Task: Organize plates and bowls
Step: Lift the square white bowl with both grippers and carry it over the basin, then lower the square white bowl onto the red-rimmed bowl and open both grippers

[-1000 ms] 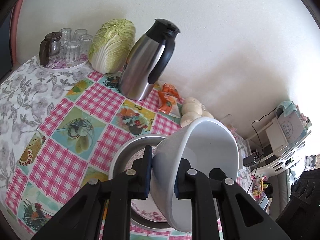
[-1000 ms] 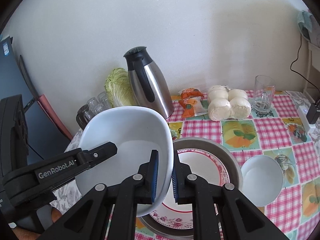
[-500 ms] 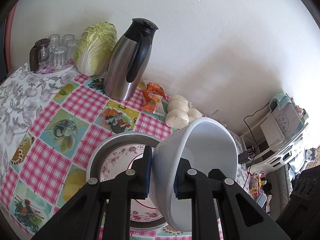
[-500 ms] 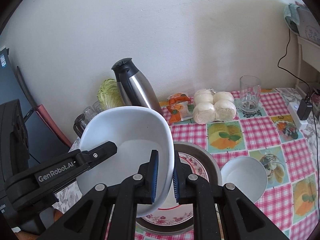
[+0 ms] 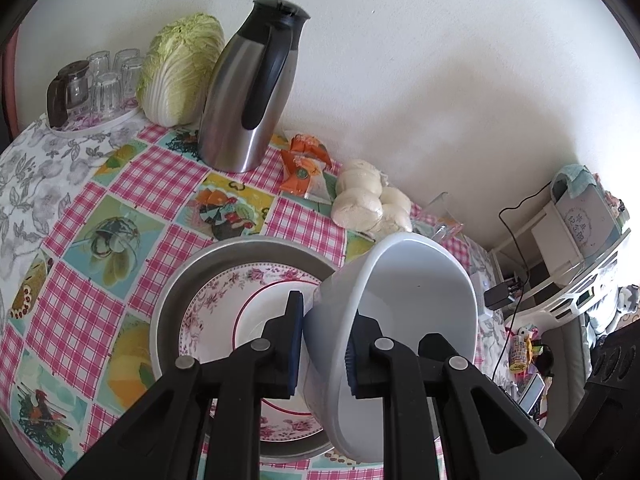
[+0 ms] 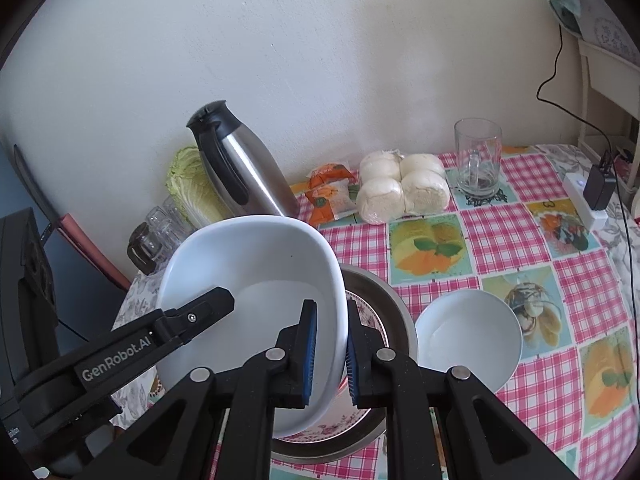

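Both grippers pinch the same large white bowl [image 6: 256, 280] by opposite sides of its rim. The left gripper [image 5: 323, 344] has its jaws nearly closed on the rim wall, one blue pad outside and one inside, and it points steeply down at the table. The right gripper [image 6: 330, 350] is clamped the same way on the other side, its pads squeezing the thin wall, also angled downward. From the right wrist view, the left gripper's black finger reaches into the bowl from 8 o'clock.

The bowl hangs tilted above the flowered plate [image 5: 224, 304], which lies inside a grey metal pan [image 5: 256, 246] on the checked tablecloth [image 5: 132, 176]. A small white bowl [image 6: 468, 332] sits on the cloth at 3 o'clock of the pan, just beside it.

Farther out, at 12 o'clock, a steel jug [image 5: 248, 96] stands near the wall, with a cabbage [image 5: 180, 68] at its 9 o'clock and steamed buns [image 6: 400, 188] and a glass mug [image 6: 478, 160] at its 3 o'clock.
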The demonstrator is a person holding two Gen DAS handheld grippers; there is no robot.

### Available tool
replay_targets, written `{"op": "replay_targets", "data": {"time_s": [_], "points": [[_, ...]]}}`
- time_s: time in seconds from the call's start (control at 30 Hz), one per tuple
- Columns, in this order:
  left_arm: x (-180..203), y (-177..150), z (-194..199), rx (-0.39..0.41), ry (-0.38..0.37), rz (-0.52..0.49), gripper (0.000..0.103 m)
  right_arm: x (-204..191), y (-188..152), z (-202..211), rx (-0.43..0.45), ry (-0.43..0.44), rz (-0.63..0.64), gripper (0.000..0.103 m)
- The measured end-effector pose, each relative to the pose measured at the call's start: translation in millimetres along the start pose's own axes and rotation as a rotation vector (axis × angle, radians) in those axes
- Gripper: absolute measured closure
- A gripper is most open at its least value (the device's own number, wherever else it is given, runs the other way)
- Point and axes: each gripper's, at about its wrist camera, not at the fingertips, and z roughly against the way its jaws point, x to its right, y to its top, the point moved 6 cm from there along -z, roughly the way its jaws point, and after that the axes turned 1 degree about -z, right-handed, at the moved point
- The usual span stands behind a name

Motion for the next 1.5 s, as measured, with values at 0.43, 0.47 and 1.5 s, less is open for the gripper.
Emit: {"op": "replay_targets", "data": {"time_s": [0.43, 0.47, 1.5], "points": [[-26.4, -13.4, -31.2, -0.069, 0.062, 0.043, 0.085, 0.7, -19.4, -38.2, -0.082, -0.047, 0.015, 0.087], [-27.3, -13.3, -32.0, -0.069, 0.064, 0.043, 0.085, 0.3, -20.1, -39.4, -0.084, -0.050, 0.016, 0.087], [-33.0, -19.1, -51.4, -0.111, 0.104, 0.027, 0.078, 3.2, -27.8, -61.4, -0.088, -0.100, 0.017, 0.075]]}}
